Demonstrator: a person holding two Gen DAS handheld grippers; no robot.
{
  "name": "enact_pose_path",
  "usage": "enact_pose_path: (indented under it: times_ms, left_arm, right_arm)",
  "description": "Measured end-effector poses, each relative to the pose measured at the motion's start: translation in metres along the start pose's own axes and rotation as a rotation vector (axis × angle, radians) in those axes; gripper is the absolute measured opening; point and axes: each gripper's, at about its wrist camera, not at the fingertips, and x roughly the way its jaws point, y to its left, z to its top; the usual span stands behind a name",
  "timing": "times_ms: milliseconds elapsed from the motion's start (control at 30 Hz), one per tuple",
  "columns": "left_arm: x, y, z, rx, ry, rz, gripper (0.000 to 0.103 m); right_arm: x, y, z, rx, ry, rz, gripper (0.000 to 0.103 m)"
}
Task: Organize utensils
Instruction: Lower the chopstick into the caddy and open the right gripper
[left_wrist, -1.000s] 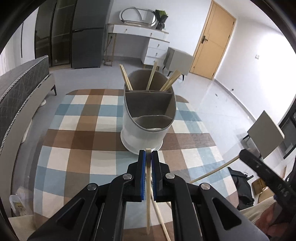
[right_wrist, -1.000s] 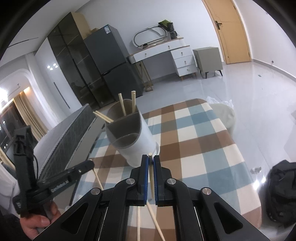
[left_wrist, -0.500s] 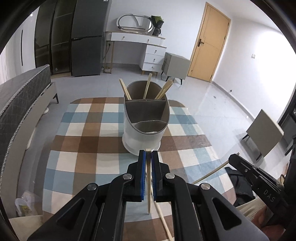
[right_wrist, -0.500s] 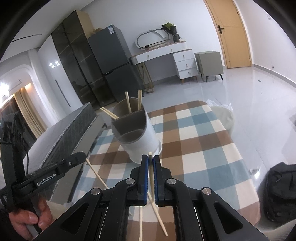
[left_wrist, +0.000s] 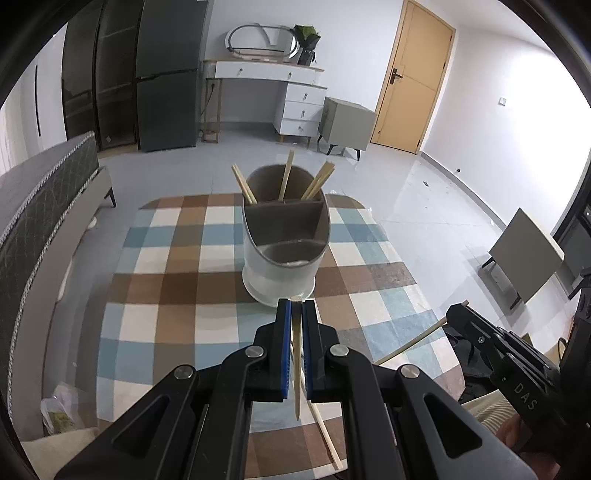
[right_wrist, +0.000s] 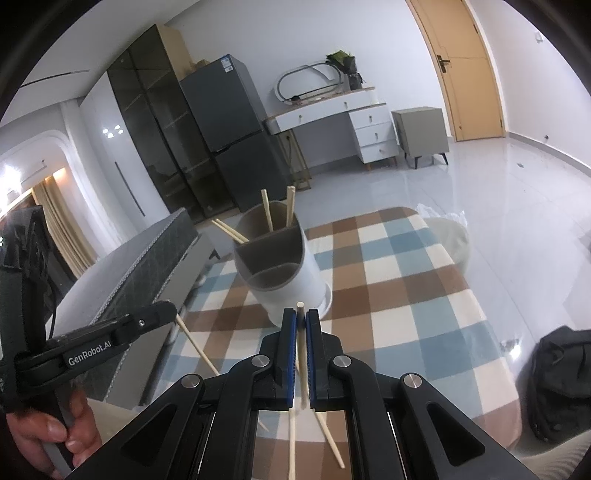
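A white utensil holder (left_wrist: 280, 266) with grey divided compartments stands mid-table; several chopsticks lean in its back compartment. Just short of its base, my left gripper (left_wrist: 296, 306) is shut on a wooden chopstick (left_wrist: 296, 373) that hangs down between the pads. At the right of this view my right gripper (left_wrist: 457, 314) grips another chopstick (left_wrist: 413, 343). In the right wrist view the right gripper (right_wrist: 301, 315) is shut on its chopstick (right_wrist: 303, 354), near the holder (right_wrist: 295, 280). The left gripper (right_wrist: 167, 310) shows at the left, a chopstick (right_wrist: 195, 343) slanting down from it.
A checked blue, brown and white cloth (left_wrist: 166, 295) covers the table. Loose chopsticks (right_wrist: 291, 443) lie near its front edge under the grippers. A grey sofa (left_wrist: 40, 206) runs along the left side. A black bag (right_wrist: 561, 376) lies on the floor at the right.
My left gripper has risen with its chopstick, so the holder looks smaller and farther off. The right gripper has hardly moved. Both stay shut.
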Motion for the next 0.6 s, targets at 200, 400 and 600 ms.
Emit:
enact_pose_path:
  times_ms: [200,400,600]
  left_arm:
    - [-0.012,0.007,0.022,-0.022,-0.017,0.003,0.001]
    - [-0.035,0.017,0.061,-0.080,-0.060,-0.016,0.001]
    - [-0.053,0.022,0.103,-0.098,-0.128,-0.032,0.001]
  right_arm:
    - [-0.006,0.007,0.016,-0.004,-0.029,0.013,0.004]
    - [-0.007,0.018,0.046,-0.025,-0.061,0.019,0.004]
    - [-0.007,0.031,0.090,-0.047,-0.112,0.050,0.004]
